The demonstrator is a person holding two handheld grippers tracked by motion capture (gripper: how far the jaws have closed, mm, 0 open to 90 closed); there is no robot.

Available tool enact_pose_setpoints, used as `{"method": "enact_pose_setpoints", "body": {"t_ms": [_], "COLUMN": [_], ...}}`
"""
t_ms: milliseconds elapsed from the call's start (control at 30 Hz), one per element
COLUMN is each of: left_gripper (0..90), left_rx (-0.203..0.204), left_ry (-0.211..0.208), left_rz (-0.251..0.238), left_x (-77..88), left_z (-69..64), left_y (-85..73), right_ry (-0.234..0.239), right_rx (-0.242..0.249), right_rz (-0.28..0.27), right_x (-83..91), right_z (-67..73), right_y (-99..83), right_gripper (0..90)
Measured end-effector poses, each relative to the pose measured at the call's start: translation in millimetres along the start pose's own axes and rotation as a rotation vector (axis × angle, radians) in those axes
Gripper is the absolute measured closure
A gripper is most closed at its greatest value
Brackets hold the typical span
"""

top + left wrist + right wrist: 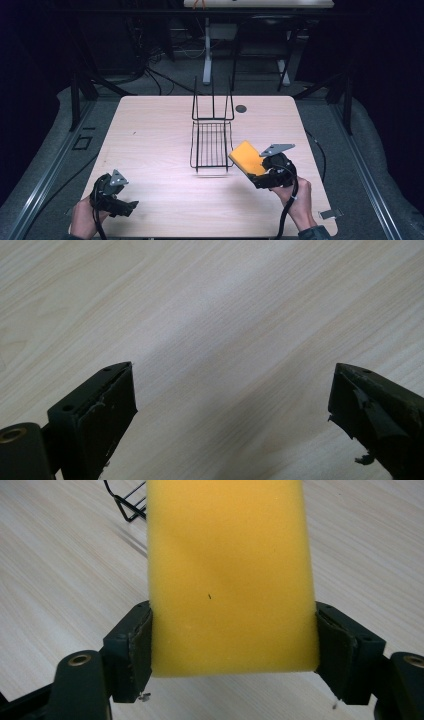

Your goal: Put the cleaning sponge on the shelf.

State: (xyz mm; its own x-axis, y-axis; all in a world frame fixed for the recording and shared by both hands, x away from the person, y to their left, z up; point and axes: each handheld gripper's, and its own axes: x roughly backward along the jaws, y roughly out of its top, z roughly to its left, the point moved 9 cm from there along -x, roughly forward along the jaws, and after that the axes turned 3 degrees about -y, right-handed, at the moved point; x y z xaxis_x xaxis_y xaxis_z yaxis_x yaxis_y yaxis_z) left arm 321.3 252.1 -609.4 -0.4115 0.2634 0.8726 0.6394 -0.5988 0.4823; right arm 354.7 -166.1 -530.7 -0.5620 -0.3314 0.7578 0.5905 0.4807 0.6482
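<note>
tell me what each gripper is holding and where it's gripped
The right gripper holds a yellow sponge, its jaws pressing the two long side edges near one end. The left gripper holds nothing; its jaws stand open over the table.

Overhead light brightens the table [150, 130]; surroundings stay dark, pictures slightly soft.

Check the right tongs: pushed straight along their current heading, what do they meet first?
Likely the wire rack. The right tongs hold the yellow sponge, which leads toward the rack's near right edge; depth is unclear, so it might pass above.

sponge [246, 157]: yellow-orange | wire rack [212, 145]: black | table [150, 140]: pale wood grain | right gripper [255, 172]: black
</note>
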Motion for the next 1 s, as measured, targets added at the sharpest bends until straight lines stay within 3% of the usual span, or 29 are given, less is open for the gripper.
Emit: {"method": "enact_pose_setpoints", "body": {"t_ms": [567, 1000], "left_gripper": [6.1, 6.1], "left_rx": [0.008, 0.007], "left_ry": [0.007, 0.002], "left_rz": [-0.001, -0.004], "left_x": [-0.1, 0.2], "left_z": [1.1, 0.5], "left_y": [-0.9, -0.6], "right_ry": [0.004, 0.012], "right_rx": [0.0, 0.026], "right_rz": [-0.017, -0.018], "right_x": [-9.6, -19.9], "right_z": [6.3, 16.5], "right_y": [14.7, 27.8], "right_gripper": [25.4, 25.7]}}
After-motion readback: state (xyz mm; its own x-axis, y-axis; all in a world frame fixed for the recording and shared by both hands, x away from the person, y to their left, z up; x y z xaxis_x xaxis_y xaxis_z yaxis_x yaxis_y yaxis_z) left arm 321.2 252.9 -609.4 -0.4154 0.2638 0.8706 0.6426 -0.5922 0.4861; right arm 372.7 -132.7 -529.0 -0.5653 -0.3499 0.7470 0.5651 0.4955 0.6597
